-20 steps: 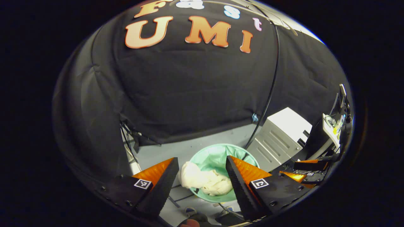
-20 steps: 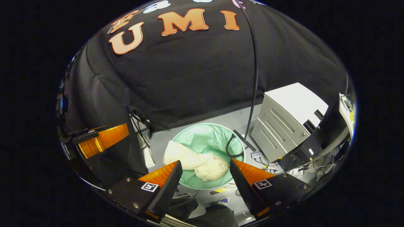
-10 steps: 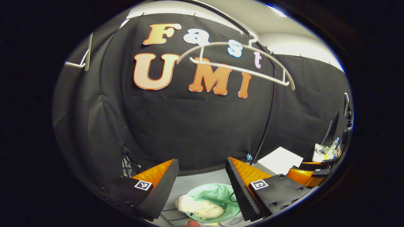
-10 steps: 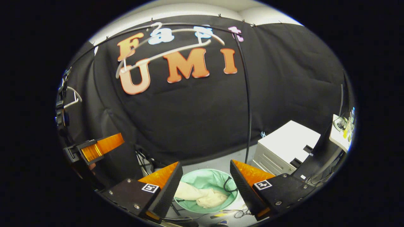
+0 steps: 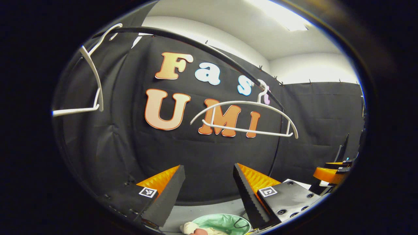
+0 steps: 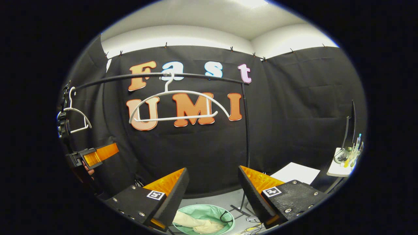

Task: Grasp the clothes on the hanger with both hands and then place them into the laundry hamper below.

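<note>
Both grippers stand with their jaws spread wide and nothing between the fingers. Left gripper [image 5: 209, 186], in the left gripper view, is raised and faces the black cloth wall [image 5: 202, 156]; directly ahead of it and above its fingertips a bare white hanger [image 5: 244, 118] hangs from a black rail [image 5: 202, 45]. A second white hanger [image 5: 93, 85] hangs on the same rail, up and off to the left of this gripper. Below and just beyond its fingertips, at the lower edge of the view, lies the green-lined laundry hamper [image 5: 225, 220], with the cream clothes [image 5: 191, 227] at the hamper's left rim; how far they reach over the rim cannot be told here. Right gripper [image 6: 213, 187], in the right gripper view, likewise faces the cloth wall, with the same bare hanger [image 6: 178, 104] ahead and above, slightly left of its centre line, hooked on the rail [image 6: 196, 75]. The other hanger [image 6: 75, 114] hangs far to its left, and below that hanger the left gripper [image 6: 94, 155] shows at the left edge of the view, well apart from the right one. Beneath the right gripper's fingertips the hamper [image 6: 209, 213] stands on a grey floor [image 6: 225, 199], and the clothes [image 6: 196, 223] lie bunched inside it, toward its near-left side. A white cabinet top [image 6: 295, 173] sits to the right of the right finger.
</note>
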Tool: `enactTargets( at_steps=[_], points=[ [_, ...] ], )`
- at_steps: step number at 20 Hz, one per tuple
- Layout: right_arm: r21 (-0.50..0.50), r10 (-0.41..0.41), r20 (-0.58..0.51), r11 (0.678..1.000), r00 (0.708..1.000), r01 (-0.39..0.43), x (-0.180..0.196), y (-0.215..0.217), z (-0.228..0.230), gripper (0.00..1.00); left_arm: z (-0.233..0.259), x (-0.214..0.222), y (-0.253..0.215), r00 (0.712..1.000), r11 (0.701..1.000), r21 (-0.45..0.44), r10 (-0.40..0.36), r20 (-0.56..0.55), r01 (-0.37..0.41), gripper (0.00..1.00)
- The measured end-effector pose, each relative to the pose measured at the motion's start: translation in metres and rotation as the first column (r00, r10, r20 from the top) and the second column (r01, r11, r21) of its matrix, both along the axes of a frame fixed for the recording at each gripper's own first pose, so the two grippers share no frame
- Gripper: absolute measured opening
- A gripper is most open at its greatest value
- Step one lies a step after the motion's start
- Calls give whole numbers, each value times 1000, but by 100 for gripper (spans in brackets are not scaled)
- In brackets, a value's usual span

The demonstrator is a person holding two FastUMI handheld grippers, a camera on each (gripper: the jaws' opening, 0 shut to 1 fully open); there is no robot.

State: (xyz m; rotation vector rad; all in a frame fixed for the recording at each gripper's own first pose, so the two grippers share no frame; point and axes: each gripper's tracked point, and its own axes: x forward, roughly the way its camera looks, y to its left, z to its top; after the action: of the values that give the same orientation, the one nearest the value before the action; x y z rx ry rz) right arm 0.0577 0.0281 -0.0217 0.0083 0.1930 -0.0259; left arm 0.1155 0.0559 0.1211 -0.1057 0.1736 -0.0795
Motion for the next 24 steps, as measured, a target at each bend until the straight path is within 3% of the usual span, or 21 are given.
enactTargets(
  at_steps=[1,4,7,9,16,24],
  points=[
    [-1,-3,26,1000,1000,3,0,-2,7,93,4,1,3,1000,1000,6,8,20,-9,94],
    [-12,-9,79,1000,997,10,1,-7,20,93,13,9,8,997,999,26,31,72,-33,100],
    [-28,-48,147,998,988,53,-5,-24,39,93,22,7,10,993,999,2,46,111,-47,94],
    [-35,-69,189,996,980,77,-7,-32,50,93,28,7,13,989,998,-9,61,137,-60,97],
    [-64,-78,202,994,976,92,-2,-41,52,93,36,6,15,983,998,-1,68,169,-69,94],
    [-74,-85,236,992,968,105,-7,-51,64,93,37,6,12,984,998,2,54,171,-55,97]
  ],
)
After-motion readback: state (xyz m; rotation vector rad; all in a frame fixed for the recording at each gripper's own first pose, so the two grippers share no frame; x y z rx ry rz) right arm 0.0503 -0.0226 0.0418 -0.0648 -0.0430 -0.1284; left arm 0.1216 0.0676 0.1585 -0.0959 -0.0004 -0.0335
